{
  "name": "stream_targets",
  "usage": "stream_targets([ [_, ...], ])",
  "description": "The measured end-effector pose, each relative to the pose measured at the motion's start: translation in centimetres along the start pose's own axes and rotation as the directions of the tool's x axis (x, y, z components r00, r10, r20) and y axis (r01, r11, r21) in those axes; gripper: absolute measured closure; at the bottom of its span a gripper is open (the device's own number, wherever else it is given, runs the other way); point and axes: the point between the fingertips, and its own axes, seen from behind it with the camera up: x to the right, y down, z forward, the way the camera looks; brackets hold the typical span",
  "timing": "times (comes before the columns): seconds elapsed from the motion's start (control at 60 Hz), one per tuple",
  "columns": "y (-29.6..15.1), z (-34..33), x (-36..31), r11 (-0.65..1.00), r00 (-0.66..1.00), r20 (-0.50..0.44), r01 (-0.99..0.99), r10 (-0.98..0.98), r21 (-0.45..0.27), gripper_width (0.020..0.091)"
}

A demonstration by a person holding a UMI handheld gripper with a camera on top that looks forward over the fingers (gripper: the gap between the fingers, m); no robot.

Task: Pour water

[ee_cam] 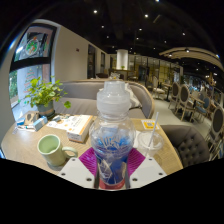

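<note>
Clear glass water jug [112,135] gripped at the table's near edge.
My gripper [112,172] clamps it between both pads; green ceramic cup [51,148] near left, clear glass tumbler [149,139] right, round wooden table [25,142] beyond.

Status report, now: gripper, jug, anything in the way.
Gripper shut on jug, both pads pressing its sides. Jug upright, lid on, over the table. Green cup ahead to one side, clear cup to the other. Nothing blocking.
</note>
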Motion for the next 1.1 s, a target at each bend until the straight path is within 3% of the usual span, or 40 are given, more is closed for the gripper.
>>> stream_targets([
  [0.117, 3.0, 0.7, 0.2, 0.998, 0.998, 0.019, -0.062, 0.063, -0.025, 0.0755],
  [0.217, 2.9, 0.6, 0.0, 0.997, 0.997, 0.017, -0.081, 0.08, 0.02, 0.0724],
  [0.317, 2.9, 0.3, 0.2, 0.996, 0.997, -0.001, -0.072, 0.072, 0.054, 0.0641],
  [0.383, 3.3, 0.3, 0.2, 0.997, 0.997, -0.013, -0.081, 0.081, 0.021, 0.0588],
  [0.417, 3.5, 0.2, 0.2, 0.995, 0.995, -0.017, -0.096, 0.096, -0.003, 0.0481],
  [0.467, 4.1, -0.4, 0.0, 0.993, 0.993, -0.028, -0.113, 0.112, -0.03, 0.0234],
  [0.517, 4.3, -1.4, 0.1, 0.992, 0.993, -0.052, -0.108, 0.104, -0.067, 0.0272],
  [0.567, 3.9, -2.9, 0.2, 0.993, 0.994, -0.072, -0.085, 0.079, -0.083, 0.0242],
  [0.967, -0.4, -23.0, -6.1, 0.979, 0.975, -0.22, -0.071, 0.028, -0.19, 0.0251],
  [1.1, -0.2, -27.4, -8.7, 0.973, 0.974, -0.217, -0.103, 0.057, -0.207, 0.025],
])
